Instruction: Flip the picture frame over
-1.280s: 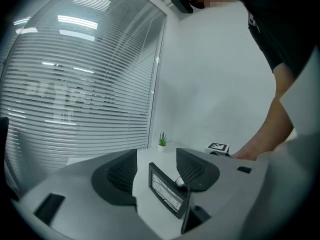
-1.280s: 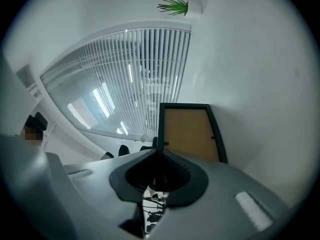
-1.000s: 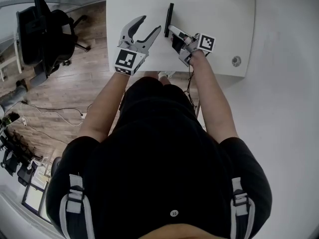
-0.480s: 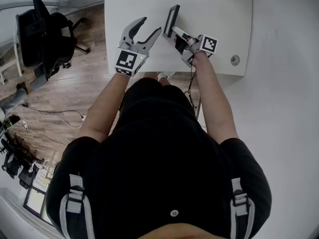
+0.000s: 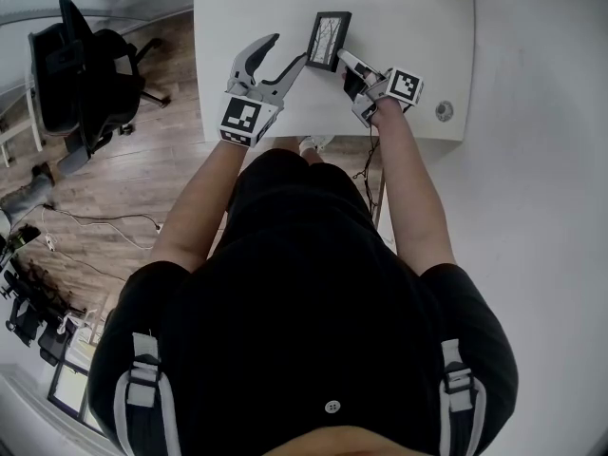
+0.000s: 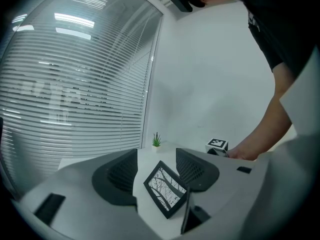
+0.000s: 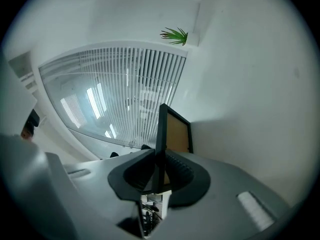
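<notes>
A black picture frame (image 5: 329,40) with a black-and-white tree print stands tilted on the white table (image 5: 418,27), print side up and towards the left. My right gripper (image 5: 346,59) is shut on its near right edge. Its jaws have just been opening a little, with the frame still between the pads. In the right gripper view the frame (image 7: 176,133) shows edge-on with its brown back, clamped in that gripper (image 7: 159,171). My left gripper (image 5: 285,47) stands open just left of the frame, apart from it. Between its jaws (image 6: 156,165) the print (image 6: 166,188) faces me.
A small potted plant (image 6: 156,140) sits at the table's far edge. A round cable grommet (image 5: 444,111) is at the near right corner. A black office chair (image 5: 81,65) stands on the wooden floor to the left, with cables beyond. Window blinds (image 6: 75,99) fill the far side.
The frame has tipped from edge-on upright to leaning, so its print now shows. The right gripper has shifted right and away with it. The left gripper has stayed put.
</notes>
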`<state>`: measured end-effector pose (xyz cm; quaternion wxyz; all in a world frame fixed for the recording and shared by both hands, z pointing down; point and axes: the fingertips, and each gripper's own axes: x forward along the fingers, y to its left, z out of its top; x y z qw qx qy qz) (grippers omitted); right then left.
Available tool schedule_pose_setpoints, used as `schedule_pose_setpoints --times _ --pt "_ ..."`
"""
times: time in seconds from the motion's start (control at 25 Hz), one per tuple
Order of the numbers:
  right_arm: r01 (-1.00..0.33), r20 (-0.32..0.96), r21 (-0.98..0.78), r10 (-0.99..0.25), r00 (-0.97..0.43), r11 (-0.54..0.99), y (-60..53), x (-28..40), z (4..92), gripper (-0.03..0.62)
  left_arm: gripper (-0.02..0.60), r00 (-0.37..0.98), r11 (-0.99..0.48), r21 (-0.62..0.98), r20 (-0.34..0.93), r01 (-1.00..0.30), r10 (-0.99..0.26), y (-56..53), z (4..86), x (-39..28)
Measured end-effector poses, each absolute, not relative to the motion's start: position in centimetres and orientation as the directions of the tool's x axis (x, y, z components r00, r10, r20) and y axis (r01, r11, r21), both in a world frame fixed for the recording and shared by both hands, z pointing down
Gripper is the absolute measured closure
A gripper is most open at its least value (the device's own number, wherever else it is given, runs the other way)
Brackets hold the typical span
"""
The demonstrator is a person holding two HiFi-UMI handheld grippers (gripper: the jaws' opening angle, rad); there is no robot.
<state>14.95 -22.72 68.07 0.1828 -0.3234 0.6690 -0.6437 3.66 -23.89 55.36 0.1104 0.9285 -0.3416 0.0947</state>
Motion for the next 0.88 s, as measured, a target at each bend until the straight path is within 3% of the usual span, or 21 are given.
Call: schedule_pose_setpoints --times 0.28,0.52,0.88 --pt "-0.335 0.286 -0.941 -0.667 -0.688 -0.059 -22.2 17.6 68.9 0.525 0.337 0.750 -0.745 0.134 0.251 -0.653 -0.612 -23.0 55.1 4.8" --pt "-0.417 0.376 -0.902 -0.677 -0.633 -0.110 -22.1 19.6 70.4 0.469 0.337 0.747 -0.743 0.133 0.256 -0.656 -0.613 -22.6 54.9 4.9" --pt "-0.545 0.470 -0.827 -0.703 -0.533 -0.140 -22.7 22.2 70.7 0.457 0.339 0.748 -0.746 0.127 0.257 -0.653 -0.612 -22.5 54.8 4.6"
